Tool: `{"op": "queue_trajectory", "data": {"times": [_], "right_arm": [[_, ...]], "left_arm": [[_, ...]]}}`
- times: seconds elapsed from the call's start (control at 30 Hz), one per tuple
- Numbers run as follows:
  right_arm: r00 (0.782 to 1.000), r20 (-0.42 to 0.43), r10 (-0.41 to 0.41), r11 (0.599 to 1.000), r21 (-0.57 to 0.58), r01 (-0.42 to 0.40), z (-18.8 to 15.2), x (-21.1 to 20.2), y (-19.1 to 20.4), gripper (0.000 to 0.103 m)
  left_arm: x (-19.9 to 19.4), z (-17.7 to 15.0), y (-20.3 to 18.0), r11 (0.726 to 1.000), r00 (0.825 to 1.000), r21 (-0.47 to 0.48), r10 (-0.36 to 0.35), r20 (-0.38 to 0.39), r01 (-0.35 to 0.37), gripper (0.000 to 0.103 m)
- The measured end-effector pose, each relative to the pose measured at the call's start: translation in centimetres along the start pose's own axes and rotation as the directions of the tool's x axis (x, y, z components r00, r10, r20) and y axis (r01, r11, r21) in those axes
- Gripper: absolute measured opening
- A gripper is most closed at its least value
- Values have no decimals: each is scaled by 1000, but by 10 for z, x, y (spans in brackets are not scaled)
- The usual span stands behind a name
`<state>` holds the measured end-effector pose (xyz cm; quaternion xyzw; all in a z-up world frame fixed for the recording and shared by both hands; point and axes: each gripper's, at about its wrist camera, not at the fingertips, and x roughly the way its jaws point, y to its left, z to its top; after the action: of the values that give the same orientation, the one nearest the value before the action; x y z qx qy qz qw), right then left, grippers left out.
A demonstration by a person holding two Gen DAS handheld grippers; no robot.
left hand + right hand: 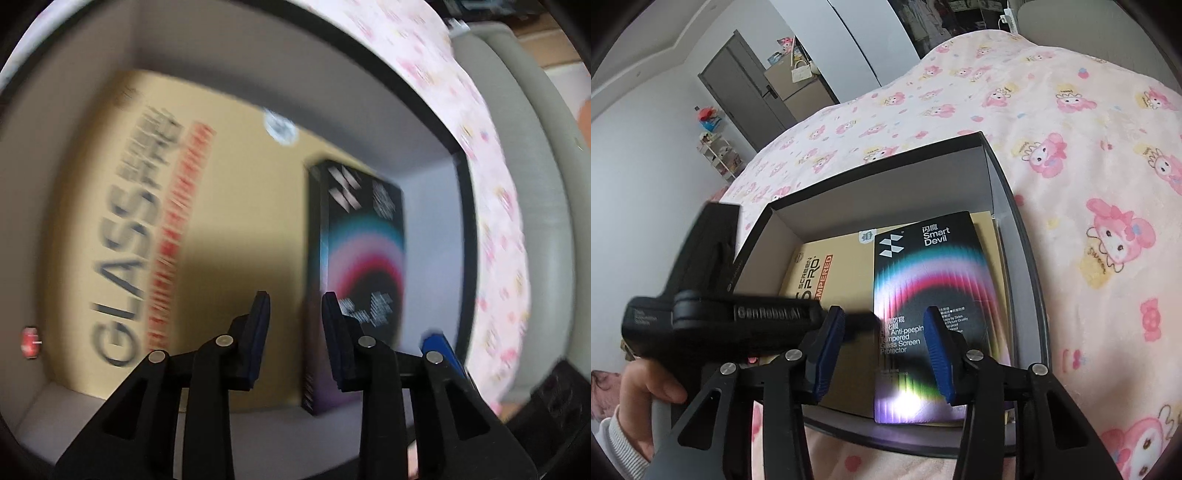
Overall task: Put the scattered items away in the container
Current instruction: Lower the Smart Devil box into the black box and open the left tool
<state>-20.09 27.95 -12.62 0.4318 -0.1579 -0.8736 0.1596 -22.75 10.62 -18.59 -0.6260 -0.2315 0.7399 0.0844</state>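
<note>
A dark cardboard box with grey inner walls sits on the bed. Inside lie a tan screen-protector pack and, on top of it, a black Smart Devil pack with a rainbow arc. My left gripper is open and empty inside the box, above the tan pack and beside the black pack. My right gripper is open and empty above the box's near rim, over the black pack. The left gripper's body reaches in from the left.
The box rests on a pink cartoon-print blanket. A grey headboard lies beyond the blanket. A grey door and a small shelf stand along the far wall. A person's hand holds the left gripper.
</note>
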Motion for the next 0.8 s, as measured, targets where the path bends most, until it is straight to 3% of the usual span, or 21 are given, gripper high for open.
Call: {"op": "queue_trajectory", "data": {"times": [0.07, 0.13, 0.2, 0.27, 0.33, 0.4, 0.5, 0.6, 0.67, 0.8], "right_arm": [[1000, 0, 2, 1000, 4, -2, 0, -1, -1, 40], [1000, 9, -1, 1000, 12, 1, 0, -2, -1, 40], [1000, 22, -11, 1000, 23, 11, -1, -2, -1, 40], [998, 26, -54, 998, 10, 54, -4, 1, 2, 40], [995, 24, -92, 996, -3, 92, -6, 4, 4, 38], [998, 9, -63, 998, -7, 63, -6, 7, 4, 39], [998, 5, -67, 998, -10, 67, -8, 10, 2, 39], [997, 3, -82, 996, -28, 82, -9, 12, 3, 39], [996, 0, -89, 995, -37, 88, -9, 13, 4, 39], [996, -5, -94, 995, -29, 93, -8, 9, 5, 39]], "left_arm": [[-1, -1, -4, 994, 993, -7, 114, 21, -113, 28], [6, -3, -16, 975, 976, 37, 218, 15, -219, 28], [13, -4, -31, 963, 966, 83, 258, 8, -258, 29], [20, -4, -43, 961, 966, 104, 258, -16, -255, 27], [26, -6, -50, 971, 977, 124, 210, -48, -203, 25], [31, -9, -57, 977, 983, 144, 167, -77, -155, 23], [32, -16, -62, 971, 984, 180, 170, -60, -157, 23], [22, -24, -52, 987, 995, 140, 89, -49, -82, 27], [10, -31, -48, 990, 998, 132, 54, -13, -52, 30], [-30, -54, -55, 970, 986, 212, 92, 136, -119, 34]]}}
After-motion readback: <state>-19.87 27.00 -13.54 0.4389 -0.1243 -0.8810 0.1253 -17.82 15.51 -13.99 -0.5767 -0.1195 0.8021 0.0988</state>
